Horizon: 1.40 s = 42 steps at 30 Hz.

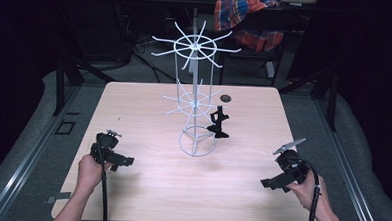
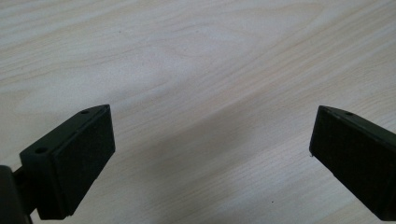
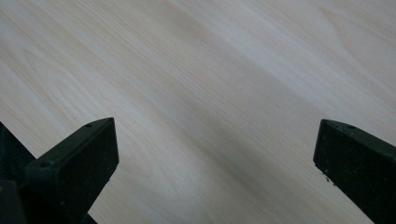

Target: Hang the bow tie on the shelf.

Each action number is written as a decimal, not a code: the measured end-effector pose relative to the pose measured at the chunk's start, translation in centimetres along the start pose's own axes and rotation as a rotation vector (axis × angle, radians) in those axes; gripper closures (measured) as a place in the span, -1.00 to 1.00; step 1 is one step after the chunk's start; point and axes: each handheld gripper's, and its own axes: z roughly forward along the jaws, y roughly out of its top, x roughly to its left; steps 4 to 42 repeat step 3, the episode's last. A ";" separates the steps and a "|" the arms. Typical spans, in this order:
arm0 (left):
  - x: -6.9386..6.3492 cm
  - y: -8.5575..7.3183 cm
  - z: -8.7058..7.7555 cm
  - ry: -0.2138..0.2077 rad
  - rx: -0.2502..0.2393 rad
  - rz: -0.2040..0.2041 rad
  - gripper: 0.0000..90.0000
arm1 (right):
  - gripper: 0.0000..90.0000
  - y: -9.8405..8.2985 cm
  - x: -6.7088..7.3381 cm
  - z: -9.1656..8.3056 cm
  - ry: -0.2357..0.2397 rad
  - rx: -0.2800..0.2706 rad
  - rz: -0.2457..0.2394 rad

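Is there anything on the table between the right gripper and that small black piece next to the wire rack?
Nothing visible. Bare wood lies between the right gripper, jaws open and empty, and the small black piece. The white wire rack stands just left of the piece, its base ring close beside it, not in the path.

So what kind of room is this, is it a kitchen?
Probably not a kitchen; it looks more like a lab or recording studio. A pale wooden table stands among dark frames and cables, holding a white wire display rack, and a person holds black tongs in each hand.
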 end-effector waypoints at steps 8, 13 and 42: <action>-0.1 0.1 0.2 0.001 0.005 0.010 -1.00 | -0.97 -0.1 -0.1 0.5 -0.005 0.016 0.007; -0.1 0.1 0.2 0.001 0.005 0.010 -1.00 | -0.97 -0.1 -0.1 0.5 -0.005 0.016 0.007; -0.1 0.1 0.2 0.001 0.005 0.010 -1.00 | -0.97 -0.1 -0.1 0.5 -0.005 0.016 0.007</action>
